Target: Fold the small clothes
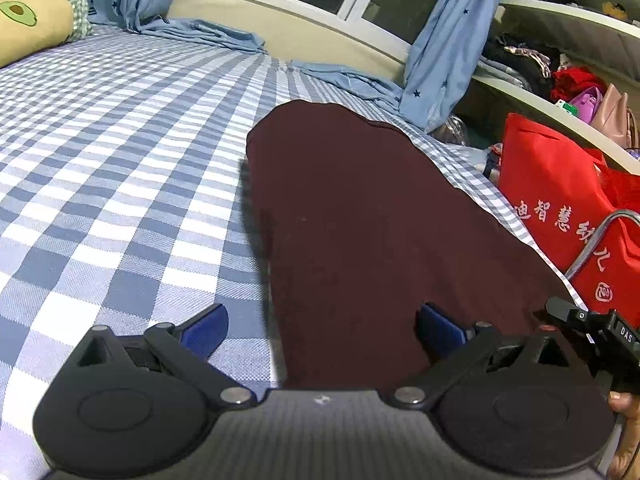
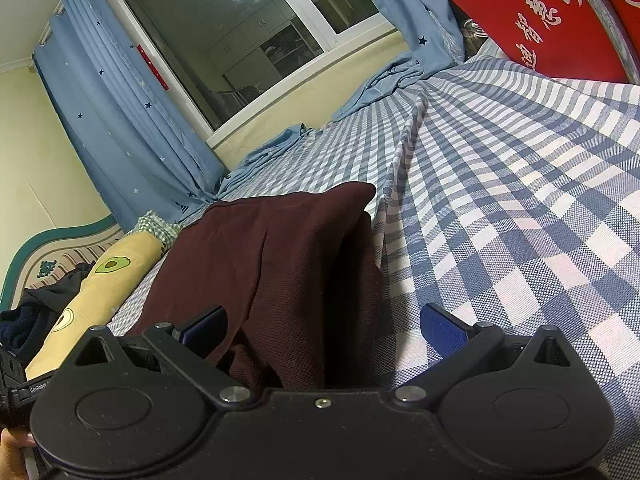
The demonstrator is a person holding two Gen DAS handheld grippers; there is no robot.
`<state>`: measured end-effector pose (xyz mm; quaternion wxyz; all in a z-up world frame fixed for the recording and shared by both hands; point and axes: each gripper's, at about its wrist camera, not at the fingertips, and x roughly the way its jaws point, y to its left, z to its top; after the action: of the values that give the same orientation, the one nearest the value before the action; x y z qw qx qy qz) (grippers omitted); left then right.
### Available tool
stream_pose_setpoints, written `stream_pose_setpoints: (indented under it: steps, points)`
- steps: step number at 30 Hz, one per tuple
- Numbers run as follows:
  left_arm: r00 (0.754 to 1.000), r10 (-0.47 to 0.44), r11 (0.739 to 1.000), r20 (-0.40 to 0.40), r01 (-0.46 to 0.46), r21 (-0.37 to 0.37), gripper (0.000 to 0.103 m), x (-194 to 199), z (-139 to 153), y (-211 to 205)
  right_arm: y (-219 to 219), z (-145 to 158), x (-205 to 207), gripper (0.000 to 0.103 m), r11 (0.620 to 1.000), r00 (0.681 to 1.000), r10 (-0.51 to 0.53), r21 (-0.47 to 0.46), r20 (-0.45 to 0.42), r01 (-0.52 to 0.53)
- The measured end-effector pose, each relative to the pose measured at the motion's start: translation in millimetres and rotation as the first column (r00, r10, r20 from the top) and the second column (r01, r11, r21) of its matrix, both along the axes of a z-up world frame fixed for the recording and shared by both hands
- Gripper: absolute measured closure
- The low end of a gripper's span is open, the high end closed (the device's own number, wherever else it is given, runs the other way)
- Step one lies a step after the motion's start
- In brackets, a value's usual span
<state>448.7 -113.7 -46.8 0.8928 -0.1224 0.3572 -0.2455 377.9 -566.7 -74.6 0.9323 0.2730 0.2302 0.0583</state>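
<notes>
The bed (image 1: pixel 120 152), spread with a blue-and-white checked sheet of plain woven weave, serves as the flat working surface, and everything else is placed against it. On it, toward the side where the red bag stands, lies the dark maroon garment (image 1: pixel 360 220), the task's piece: a soft, finely knitted cloth with a pebbly texture. From the left wrist view it looks smoothed into a long, flat, rounded-edged panel. In the right wrist view the same garment (image 2: pixel 272 264) shows a doubled layer with a raised fold along one edge, so it seems already folded once and laid out for a further fold.

Beside the bed, past the garment's far edge, the red bag (image 1: pixel 560 208) of stiff non-woven fabric with printed characters stands upright. At the head of the bed, well apart from the garment, a yellow avocado-print bolster pillow (image 1: pixel 28 28) lies lengthwise.

The left hand-held gripper (image 1: pixel 320 328) has its blue pads spread wide, holding nothing, straddling the garment's near edge, likely lined up to take it. The right hand-held gripper (image 2: pixel 320 332) is likewise spread and empty, the garment's bunched end lying between its fingers without being pinched.
</notes>
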Motion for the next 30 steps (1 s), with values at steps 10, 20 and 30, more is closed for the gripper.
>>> stream_pose_setpoints:
  steps: [10, 20, 30]
  points:
    - [0.993, -0.103, 0.995, -0.058, 0.102, -0.012, 0.000, 20, 1, 5, -15, 6, 21, 0.028, 0.987, 0.998, 0.007, 0.162, -0.066, 0.004]
    - [0.981, -0.187, 0.981, -0.049, 0.184, -0.056, 0.000, 24, -4, 18, 61, 22, 5, 0.071, 0.943, 0.997, -0.081, -0.323, 0.008, 0.079]
    - [0.979, -0.198, 0.980, -0.049, 0.197, -0.006, 0.000, 34, 2, -1, 74, 22, 1, 0.069, 0.915, 0.998, -0.039, -0.399, 0.056, 0.058]
